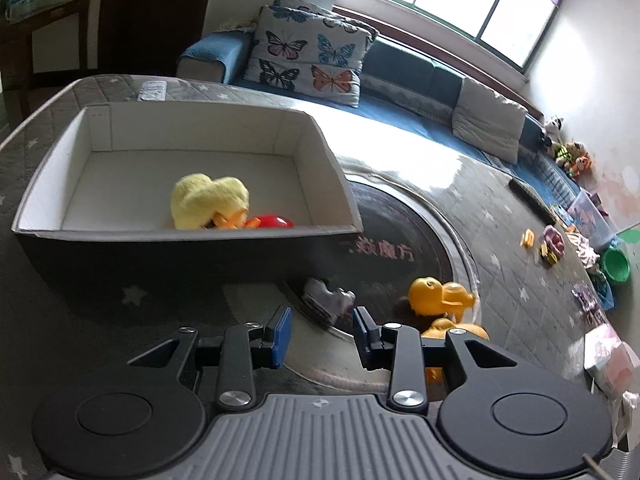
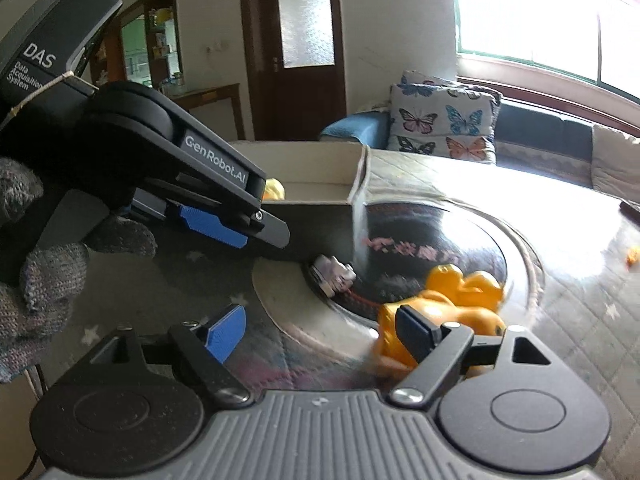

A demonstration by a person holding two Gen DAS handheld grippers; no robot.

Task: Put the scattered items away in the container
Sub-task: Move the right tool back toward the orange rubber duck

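A grey fabric box (image 1: 192,252) with a white lining stands on the table; a yellow plush toy (image 1: 208,200) and a red toy (image 1: 274,222) lie inside it. My left gripper (image 1: 322,334) is open, just short of a small grey toy car (image 1: 328,298) lying by the box's front corner. Two orange rubber ducks (image 1: 436,296) sit to the right of the car. In the right wrist view my right gripper (image 2: 320,334) is open above the table, its right finger in front of the nearer duck (image 2: 400,320); the car (image 2: 334,274) lies ahead. The left gripper (image 2: 224,220) comes in from the upper left.
A quilted star-patterned cover (image 1: 516,280) lies over the table, with a glossy round mat (image 1: 400,232) at its middle. More small toys (image 1: 550,246), a green bowl (image 1: 616,266) and clutter lie far right. A blue sofa with a butterfly cushion (image 1: 308,56) runs behind. A gloved hand (image 2: 40,272) holds the left gripper.
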